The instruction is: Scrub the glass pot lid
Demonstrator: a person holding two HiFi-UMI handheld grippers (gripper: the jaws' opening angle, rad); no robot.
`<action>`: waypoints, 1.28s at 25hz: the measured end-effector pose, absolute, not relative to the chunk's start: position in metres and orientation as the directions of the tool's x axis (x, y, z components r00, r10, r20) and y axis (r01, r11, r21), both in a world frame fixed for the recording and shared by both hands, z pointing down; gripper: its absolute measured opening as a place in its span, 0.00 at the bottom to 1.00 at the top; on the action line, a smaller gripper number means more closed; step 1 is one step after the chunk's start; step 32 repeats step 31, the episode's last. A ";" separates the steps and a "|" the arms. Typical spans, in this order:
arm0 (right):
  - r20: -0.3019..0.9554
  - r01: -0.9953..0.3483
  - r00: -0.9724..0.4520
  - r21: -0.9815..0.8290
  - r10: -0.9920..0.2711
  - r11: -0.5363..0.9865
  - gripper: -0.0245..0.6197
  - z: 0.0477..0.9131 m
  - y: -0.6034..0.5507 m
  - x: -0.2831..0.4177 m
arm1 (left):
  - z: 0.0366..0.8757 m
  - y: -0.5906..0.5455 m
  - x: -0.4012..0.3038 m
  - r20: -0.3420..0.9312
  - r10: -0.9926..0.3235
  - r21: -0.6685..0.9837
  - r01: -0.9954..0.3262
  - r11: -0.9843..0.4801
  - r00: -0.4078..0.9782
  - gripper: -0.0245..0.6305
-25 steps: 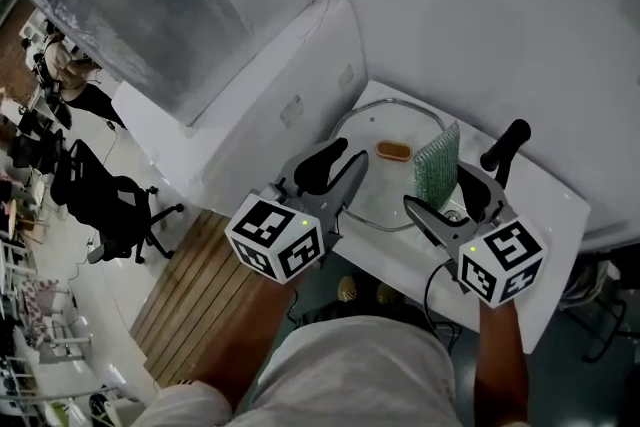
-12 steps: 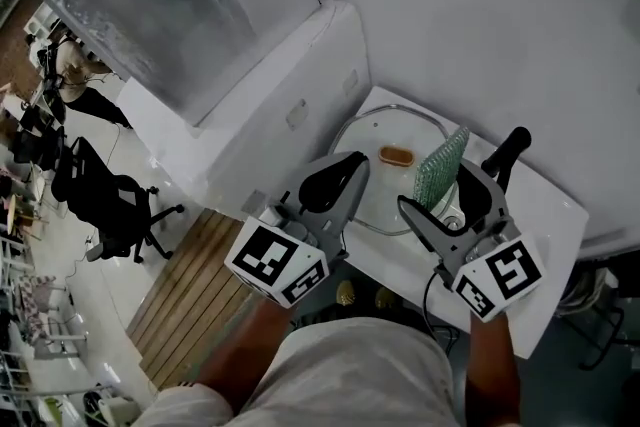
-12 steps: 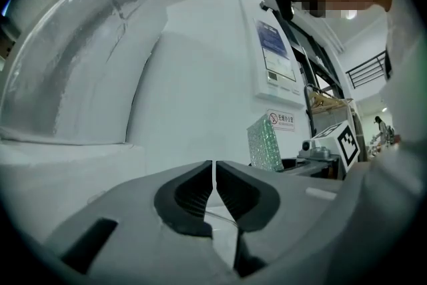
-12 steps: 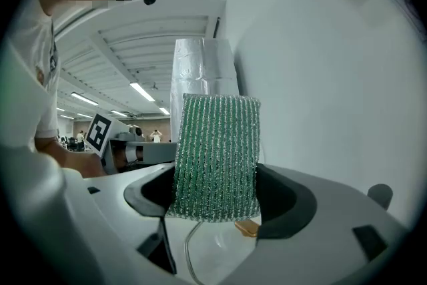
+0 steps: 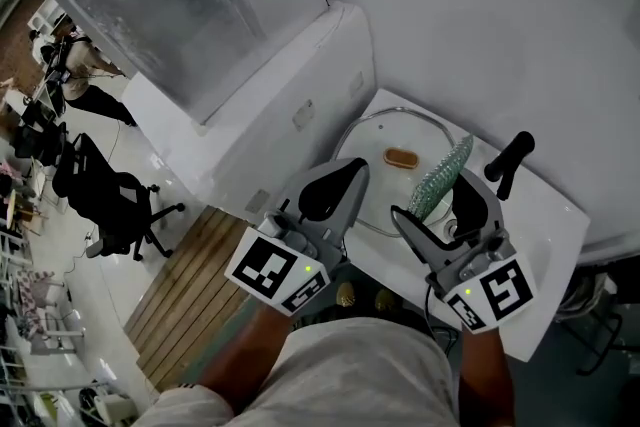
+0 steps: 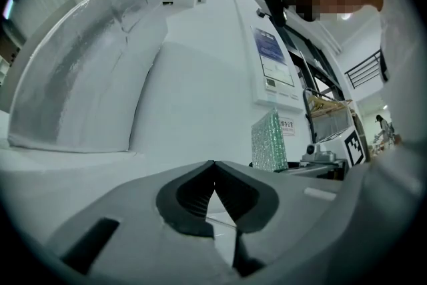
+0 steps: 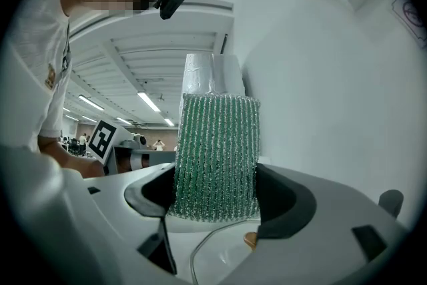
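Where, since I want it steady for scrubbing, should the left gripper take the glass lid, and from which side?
Probably the brown knob, from above, jaws across its narrow width. The glass lid lies flat on the table, so its rim offers little to pinch; the knob stands proud. The left gripper is shut, empty.

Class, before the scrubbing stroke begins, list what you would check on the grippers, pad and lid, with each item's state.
1. Scrub pad clamped in right gripper: ok.
2. Glass lid flat on table, knob up: ok.
3. Left gripper steadying lid: not ok; jaws have just been closing, now shut, empty.
4. Pad touching lid: not ok, appears above it.
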State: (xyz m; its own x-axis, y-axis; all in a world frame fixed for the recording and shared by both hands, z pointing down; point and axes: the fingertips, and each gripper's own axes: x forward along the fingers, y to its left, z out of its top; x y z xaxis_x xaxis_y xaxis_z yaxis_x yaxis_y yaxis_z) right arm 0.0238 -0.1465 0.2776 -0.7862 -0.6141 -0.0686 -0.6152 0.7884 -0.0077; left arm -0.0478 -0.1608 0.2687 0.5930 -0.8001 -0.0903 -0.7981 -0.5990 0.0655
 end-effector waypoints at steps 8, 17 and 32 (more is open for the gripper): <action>-0.076 -0.626 -0.777 -0.005 -0.625 0.780 0.58 0.279 -0.146 0.022 | 0.269 -0.159 -0.051 -0.089 -0.802 0.070 -0.799 -0.597 0.591 0.06; -0.056 -0.622 -0.782 0.004 -0.621 0.783 0.58 0.285 -0.145 0.022 | 0.272 -0.160 -0.046 -0.082 -0.797 0.074 -0.794 -0.603 0.598 0.06; -0.047 -0.619 -0.785 0.003 -0.618 0.786 0.58 0.286 -0.143 0.025 | 0.272 -0.159 -0.042 -0.078 -0.796 0.074 -0.793 -0.605 0.600 0.06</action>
